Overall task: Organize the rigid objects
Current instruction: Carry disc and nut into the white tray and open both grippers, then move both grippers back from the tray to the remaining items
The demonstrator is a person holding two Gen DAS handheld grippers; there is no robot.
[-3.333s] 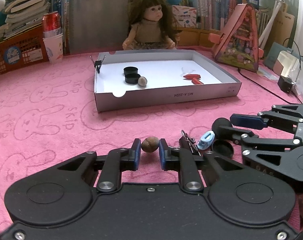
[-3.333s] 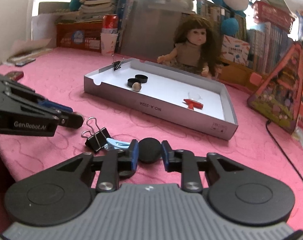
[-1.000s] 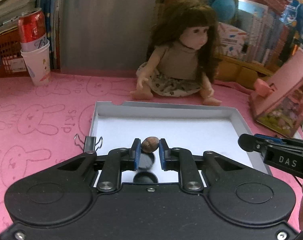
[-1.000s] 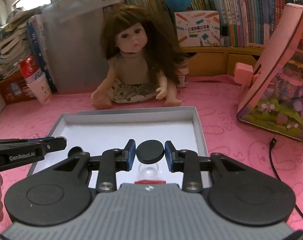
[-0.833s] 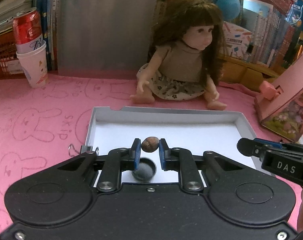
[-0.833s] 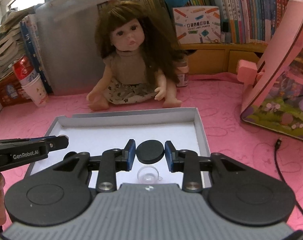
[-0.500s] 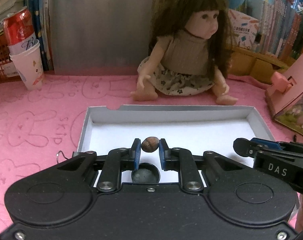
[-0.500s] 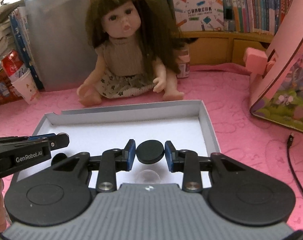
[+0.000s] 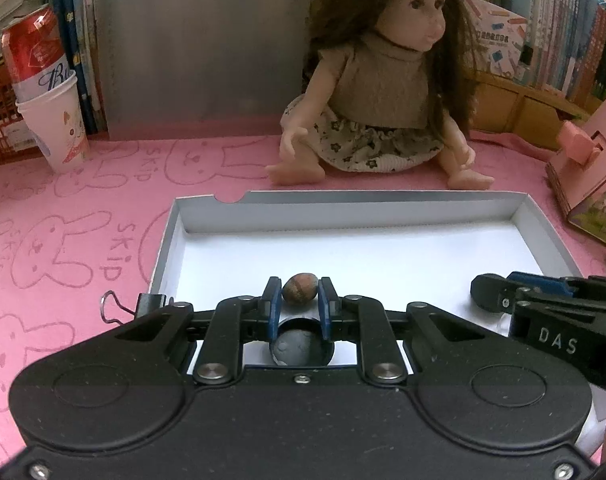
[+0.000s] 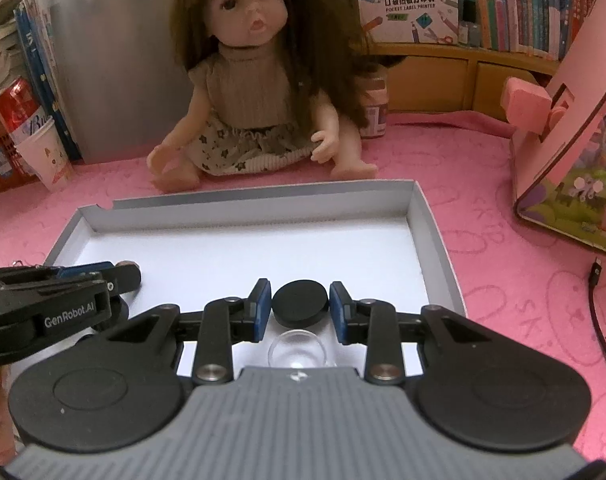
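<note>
Left wrist view now shows the left tool [image 9: 299, 300] over the white tray [image 9: 383, 200], clenched on the brown nut [image 9: 299, 287], where seconds ago it gripped it low on the pink table [image 9: 63, 208]; a black cap [image 9: 301, 346] lies in the tray beneath; the right tool [image 10: 301, 306], likewise carried over, grasps the black disc [image 10: 300, 303] above a clear dome [image 10: 297, 349]; both pieces look ready for release.
</note>
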